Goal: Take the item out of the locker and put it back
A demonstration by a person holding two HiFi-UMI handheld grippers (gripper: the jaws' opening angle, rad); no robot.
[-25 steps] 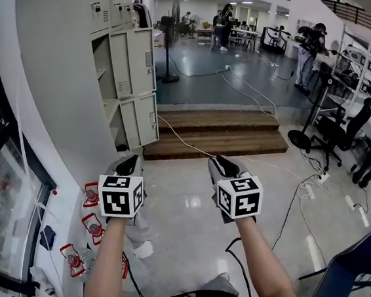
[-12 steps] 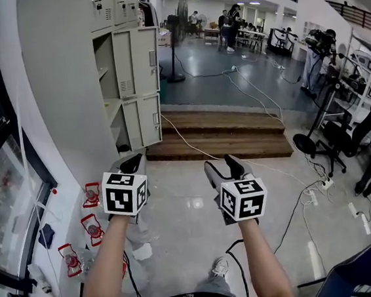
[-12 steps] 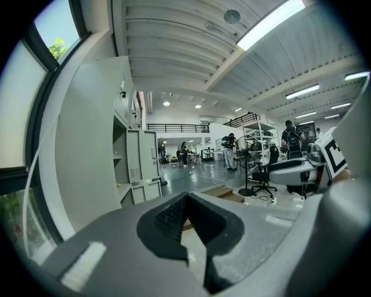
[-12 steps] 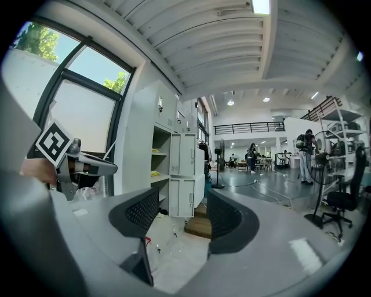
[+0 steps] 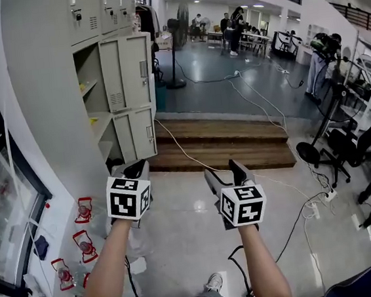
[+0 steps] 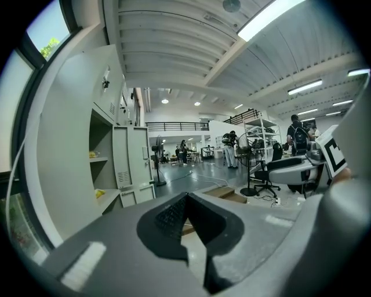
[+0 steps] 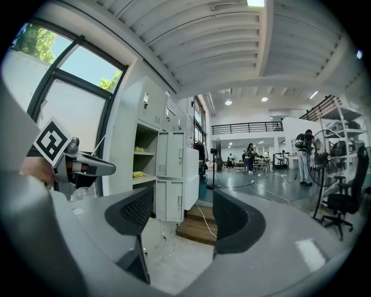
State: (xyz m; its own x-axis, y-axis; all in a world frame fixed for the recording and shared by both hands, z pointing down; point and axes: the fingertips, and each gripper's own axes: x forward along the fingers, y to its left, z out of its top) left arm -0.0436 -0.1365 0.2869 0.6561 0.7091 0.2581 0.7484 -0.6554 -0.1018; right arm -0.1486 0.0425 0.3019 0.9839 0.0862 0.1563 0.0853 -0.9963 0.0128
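The locker (image 5: 125, 72) stands nearer than before, far left. My left tool (image 5: 135, 169) is pinched empty; my right tool (image 5: 223, 171) is wide, empty. The yellow item (image 5: 94, 120) lies on the open shelf, so I judge a square approach best.

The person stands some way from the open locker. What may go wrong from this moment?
1. A white cable lies across the floor and over the wooden step beside the locker; a foot may catch on it.
2. The locker doors stand open, so a gripper may knock them.
3. The left gripper is shut; it must open before taking the yellow item.
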